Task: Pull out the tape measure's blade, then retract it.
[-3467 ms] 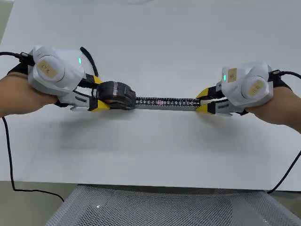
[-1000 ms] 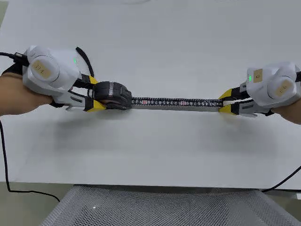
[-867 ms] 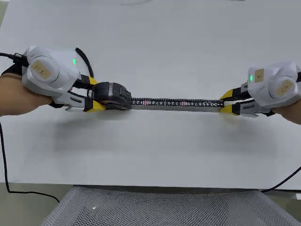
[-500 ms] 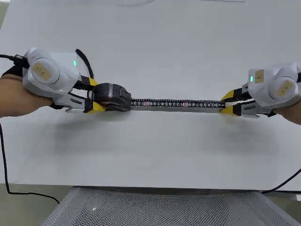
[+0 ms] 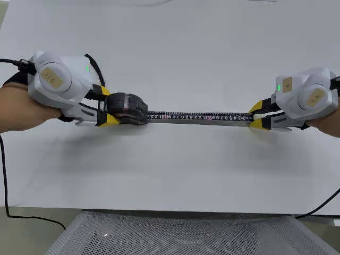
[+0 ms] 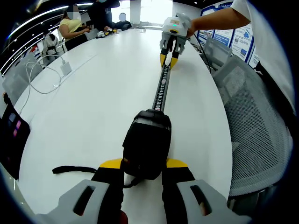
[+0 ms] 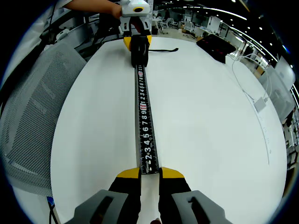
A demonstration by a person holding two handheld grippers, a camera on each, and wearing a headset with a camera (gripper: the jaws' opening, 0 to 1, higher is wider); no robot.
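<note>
A black tape measure case (image 5: 126, 108) rests on the white table (image 5: 175, 170), and my left gripper (image 5: 110, 105) is shut on it. In the left gripper view the case (image 6: 146, 142) sits between the yellow-tipped jaws of my left gripper (image 6: 144, 163). The dark numbered blade (image 5: 199, 116) runs from the case rightward to my right gripper (image 5: 255, 115), which is shut on the blade's end. In the right gripper view the blade (image 7: 143, 116) stretches from my right gripper (image 7: 149, 173) to the far case (image 7: 139, 52).
A black wrist strap (image 5: 97, 66) trails behind the case. Cables (image 5: 6, 175) hang off the table's left and right edges. A mesh chair (image 5: 175, 234) stands at the near edge. In the left gripper view a charger and cord (image 6: 51, 77) lie at the left, with people seated beyond.
Since 3.5 s ago my right gripper has moved right, drawing more blade out of the case. Over the last second the blade's length has barely changed, and my right gripper has edged slightly left.
</note>
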